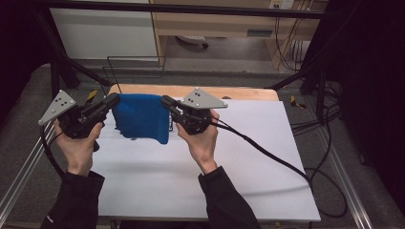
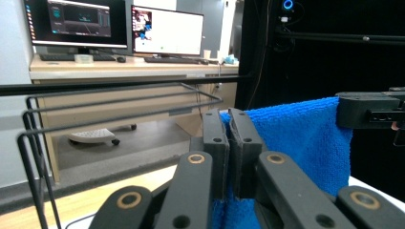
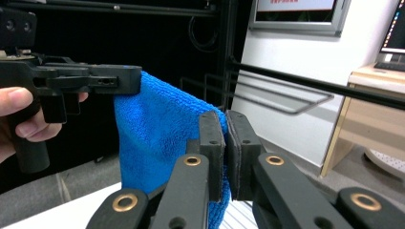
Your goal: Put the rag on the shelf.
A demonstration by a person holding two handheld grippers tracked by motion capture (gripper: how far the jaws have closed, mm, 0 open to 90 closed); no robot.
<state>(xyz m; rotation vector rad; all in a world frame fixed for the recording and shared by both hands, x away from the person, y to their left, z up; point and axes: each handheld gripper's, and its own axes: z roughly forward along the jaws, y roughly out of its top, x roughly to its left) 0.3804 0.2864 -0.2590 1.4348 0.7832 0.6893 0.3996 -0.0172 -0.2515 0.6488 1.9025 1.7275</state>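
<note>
A blue terry-cloth towel (image 1: 142, 117) hangs stretched between the two hand-held grippers, above the far end of the white rectangular table top (image 1: 229, 167). The left gripper (image 1: 112, 101) is clamped on the towel's upper left corner; in the left gripper view its black jaws stand pressed together with blue cloth (image 2: 301, 138) pinched between them. The right gripper (image 1: 167, 102) is clamped on the towel's upper right corner, jaws likewise together on the cloth (image 3: 162, 129) in the right gripper view. The towel's top edge runs roughly level between the grippers; its body drapes downward, and whether the lower edge touches the table cannot be told. A black wire rack (image 1: 136, 67) stands beyond the towel, past the table's far wooden edge (image 1: 239, 91).
</note>
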